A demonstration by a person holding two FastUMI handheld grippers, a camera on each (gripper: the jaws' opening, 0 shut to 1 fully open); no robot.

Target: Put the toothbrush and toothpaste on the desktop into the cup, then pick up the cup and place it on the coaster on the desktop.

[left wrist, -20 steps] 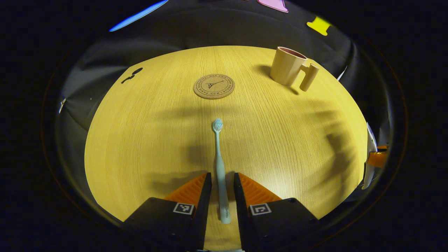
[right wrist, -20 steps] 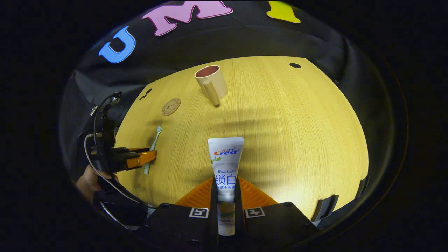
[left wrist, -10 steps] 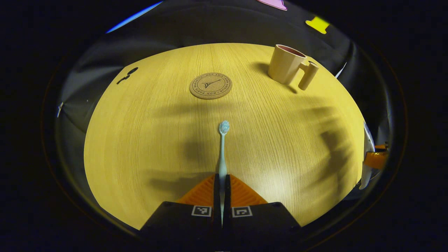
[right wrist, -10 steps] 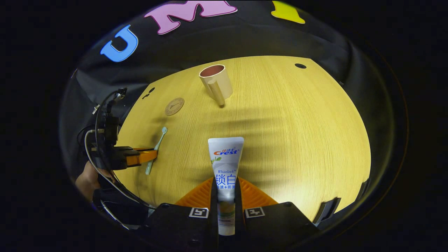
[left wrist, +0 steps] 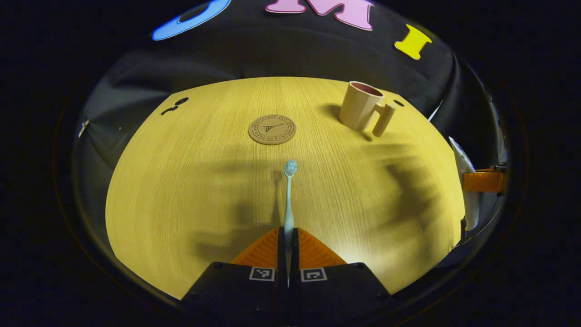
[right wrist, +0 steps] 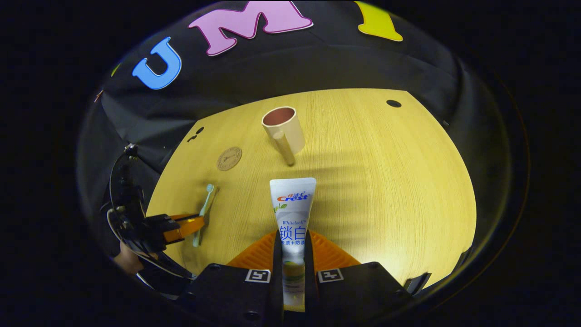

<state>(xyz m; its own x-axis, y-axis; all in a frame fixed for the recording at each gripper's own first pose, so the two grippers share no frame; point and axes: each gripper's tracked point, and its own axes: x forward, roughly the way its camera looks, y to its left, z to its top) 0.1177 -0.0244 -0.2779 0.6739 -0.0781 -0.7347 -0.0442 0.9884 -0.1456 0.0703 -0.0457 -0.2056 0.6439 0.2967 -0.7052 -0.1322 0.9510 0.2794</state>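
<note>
- Since a second ago: left tool (left wrist: 288,238) gone from open astride the toothbrush (left wrist: 288,190) to clamped on its handle, brush lifted clear of the tabletop (left wrist: 181,181), its shadow lying just to the left.
- Over the same second: both views tilted upward, more of the booth wall visible, cup (left wrist: 358,111) and coaster (left wrist: 272,129) sitting lower in the left gripper view.
- Unchanged across the frames: right tool (right wrist: 293,247) pinched on the toothpaste (right wrist: 292,204), tube pointing forward with its flat crimped end away from the camera.
- Left tool now: fingers almost together, only the thin handle between them, bristle head pointing forward toward the coaster.
- From the right gripper view: left tool (right wrist: 193,225) at the tabletop's left edge, toothbrush (right wrist: 203,213) crossing its fingers, a hand (right wrist: 125,262) partly visible behind it.
- From the left gripper view: right tool at the far right edge, a white sliver of the tube (left wrist: 465,181) gripped in it.
- Cup (right wrist: 283,129) upright and empty, at the far side of the tabletop, handle facing the right tool; coaster (right wrist: 229,158) bare, to its left, well apart.
- Count: one toothbrush, one toothpaste, one cup, one coaster, two tools.
</note>
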